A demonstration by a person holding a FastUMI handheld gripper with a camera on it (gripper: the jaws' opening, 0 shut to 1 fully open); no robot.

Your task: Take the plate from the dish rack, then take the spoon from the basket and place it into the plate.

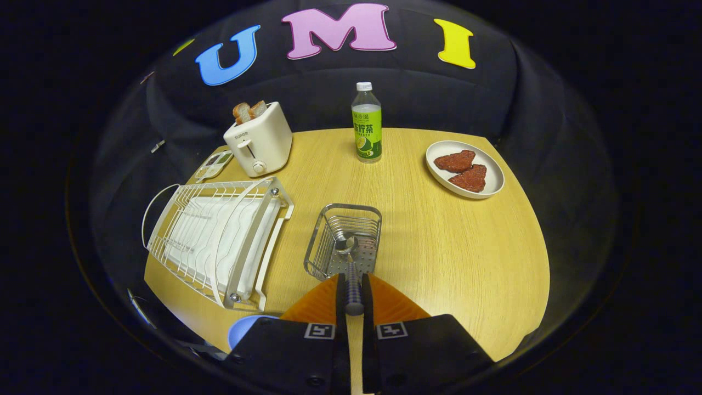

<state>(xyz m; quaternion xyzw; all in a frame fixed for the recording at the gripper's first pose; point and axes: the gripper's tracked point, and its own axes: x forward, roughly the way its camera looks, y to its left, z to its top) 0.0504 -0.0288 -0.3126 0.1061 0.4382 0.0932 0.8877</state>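
Note:
My gripper [354, 281] is shut on the dark handle of the spoon [351, 274]. The spoon's shiny bowl points forward over the inside of the wire basket [366, 212], which stands just ahead of the fingers [340, 296]. I cannot tell whether the spoon's tip still touches the basket floor. The white dish rack [219, 236] lies to the left of the basket with no dish in its slots. A light blue rounded edge, apparently the plate [247, 329], shows on the table to the left of the fingers, mostly hidden by the gripper body.
A white toaster [259, 140] with bread stands beyond the rack, with a small tray [214, 164] beside it. A green-labelled bottle [366, 123] stands at the back middle. A white plate [491, 170] with two red pieces sits at the back right.

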